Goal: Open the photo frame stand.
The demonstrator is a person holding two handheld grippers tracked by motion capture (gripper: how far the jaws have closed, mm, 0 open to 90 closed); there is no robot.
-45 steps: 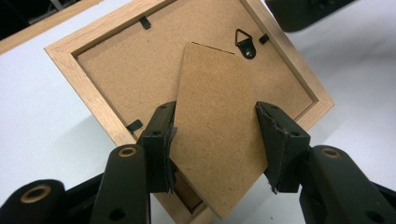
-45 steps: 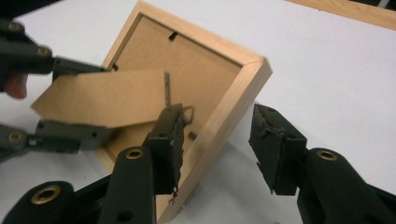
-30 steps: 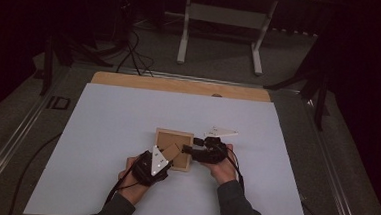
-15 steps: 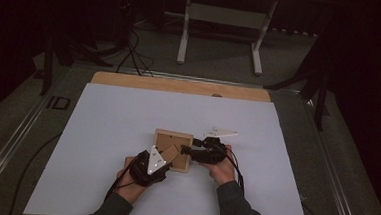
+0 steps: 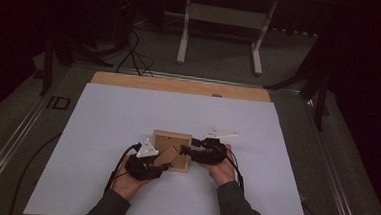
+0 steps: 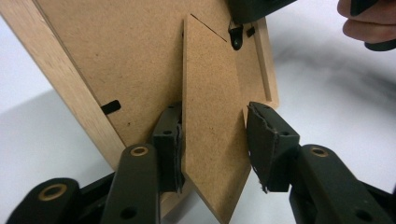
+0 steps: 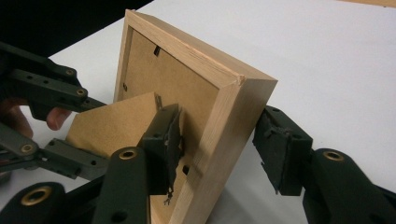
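Frame w/ stand swung out, centre of high view

Vs 1 s ago: your left gripper moved in, jaws now straddling the brown fibreboard easel stand, gap on one side. Right gripper jaws apart round the light wooden picture frame's edge; contact unclear. Gripper views show black turn clips on white table.

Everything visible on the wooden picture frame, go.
The small light-wood picture frame lies back-side up near the middle of the white table cover. Its brown fibreboard backing is held in by small black tabs. A fibreboard easel stand is swung out from the back, between the open jaws of the left claw, with one pad against it. The right claw straddles the frame's side rail, open, with a gap at the outer pad.
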